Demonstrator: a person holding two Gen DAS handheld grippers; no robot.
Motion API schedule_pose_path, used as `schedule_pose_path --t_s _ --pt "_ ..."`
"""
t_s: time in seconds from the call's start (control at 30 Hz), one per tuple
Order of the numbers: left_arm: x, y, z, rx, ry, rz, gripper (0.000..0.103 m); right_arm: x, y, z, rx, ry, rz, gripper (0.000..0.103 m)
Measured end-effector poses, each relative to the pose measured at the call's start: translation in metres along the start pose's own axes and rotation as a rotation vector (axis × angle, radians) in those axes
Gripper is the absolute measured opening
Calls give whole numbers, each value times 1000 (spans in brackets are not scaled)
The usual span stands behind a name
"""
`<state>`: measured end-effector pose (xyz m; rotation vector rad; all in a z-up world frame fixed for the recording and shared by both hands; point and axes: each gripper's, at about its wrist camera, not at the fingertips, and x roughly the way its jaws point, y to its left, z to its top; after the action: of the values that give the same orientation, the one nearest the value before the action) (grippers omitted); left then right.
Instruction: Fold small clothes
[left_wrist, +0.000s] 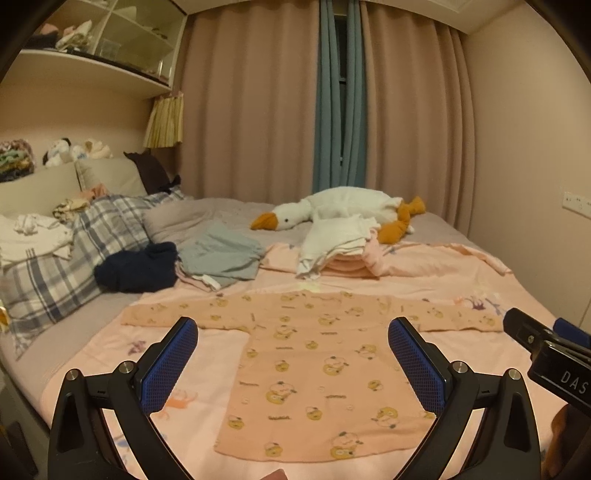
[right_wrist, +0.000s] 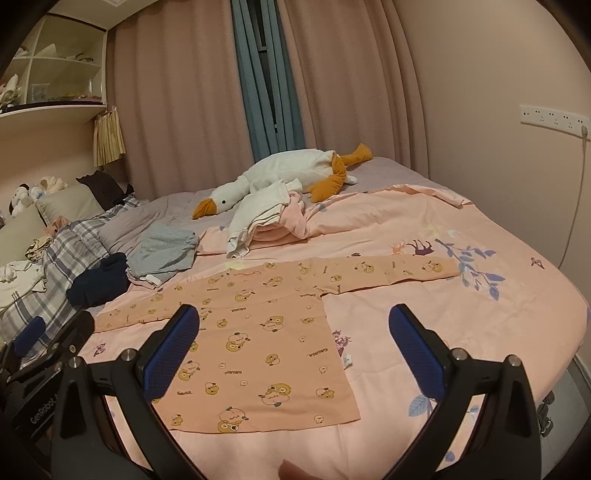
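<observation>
Bedroom, warm dim light. Bed covered by a pink sheet printed with animals and blue-leaved branches; grey bedding shows past it toward the curtains. Pink curtains span the far wall, with a teal curtain strip at the middle. White wall shelf upper left, cluttered. Socket strip on the right wall, a cable hanging down from it.

On the bed, far side: plush goose, white with orange beak and feet, lying on its side. Just in front of it, a pile of white and pink clothes. Left of that a grey-blue garment, then a dark navy garment touching a plaid pillow. More small clothes are heaped along the headboard side, left.

Task item: small peach shirt, long-sleeved, printed with yellow cartoon figures and small words. It lies flat on the pink sheet at the near edge of the bed, both sleeves stretched straight out sideways, hem toward the cameras. Fabric looks smooth, unfolded.

Left gripper: jaws spread wide, blue pads apart, holding nothing, hovering above the shirt's body. Right gripper: likewise spread wide and empty, above the shirt's right side and the sheet beside it. Each gripper shows at the edge of the other's view.
</observation>
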<state>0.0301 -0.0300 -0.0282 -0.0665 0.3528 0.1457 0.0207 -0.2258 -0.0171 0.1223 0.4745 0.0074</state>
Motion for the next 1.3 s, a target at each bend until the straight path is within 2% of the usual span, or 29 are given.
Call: schedule_pose_path --t_s 0.17,0.37,0.63,0.9,1.3 --pt "0 10 -1 -31 12 -40 102 -3 4 -2 -2 -15 -5 103" --pt "-3 20 -3 -39 -5 -9 102 -5 7 -1 -24 -20 -26 103" --pt "-5 23 -5 -43 -12 -50 102 -6 10 0 -16 -32 -8 103" --pt "-3 23 -5 -50 -2 -54 102 -2 6 -2 10 -12 7 103" --pt "-2 22 -6 -48 9 -53 102 0 15 -5 -22 -22 5 102"
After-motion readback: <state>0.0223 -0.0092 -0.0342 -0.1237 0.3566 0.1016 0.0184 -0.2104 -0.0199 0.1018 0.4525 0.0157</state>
